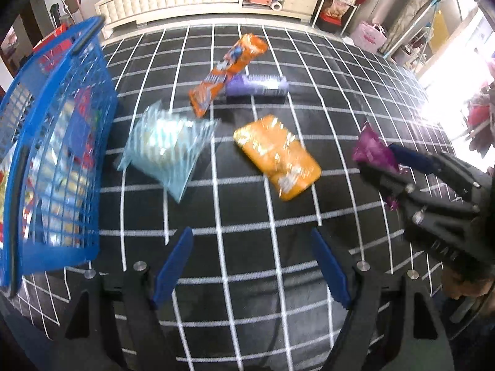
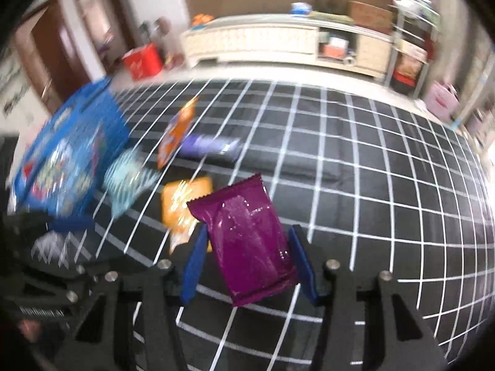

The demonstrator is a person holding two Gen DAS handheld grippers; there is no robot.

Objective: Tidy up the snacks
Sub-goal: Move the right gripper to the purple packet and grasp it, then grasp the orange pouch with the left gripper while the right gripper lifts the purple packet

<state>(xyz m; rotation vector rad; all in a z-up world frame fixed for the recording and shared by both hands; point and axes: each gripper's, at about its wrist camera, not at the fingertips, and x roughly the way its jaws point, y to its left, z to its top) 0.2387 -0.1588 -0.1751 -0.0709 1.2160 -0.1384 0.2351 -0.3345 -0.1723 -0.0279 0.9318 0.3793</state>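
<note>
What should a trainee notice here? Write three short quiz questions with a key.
1. True or false: the left gripper holds a packet.
2. Which packet is in the right gripper? A orange, B purple, C light blue.
3. How many packets lie on the checked cloth outside the blue basket?
Key: 1 false, it is open and empty. 2 B, the purple packet. 3 four.

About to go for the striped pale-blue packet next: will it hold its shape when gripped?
Probably not. The pale-blue striped packet looks like thin, puffy film with flared crimped ends, so it should crumple and feel light. Its glossy wrapper may slip between the pads. The left gripper stands open and empty.
</note>
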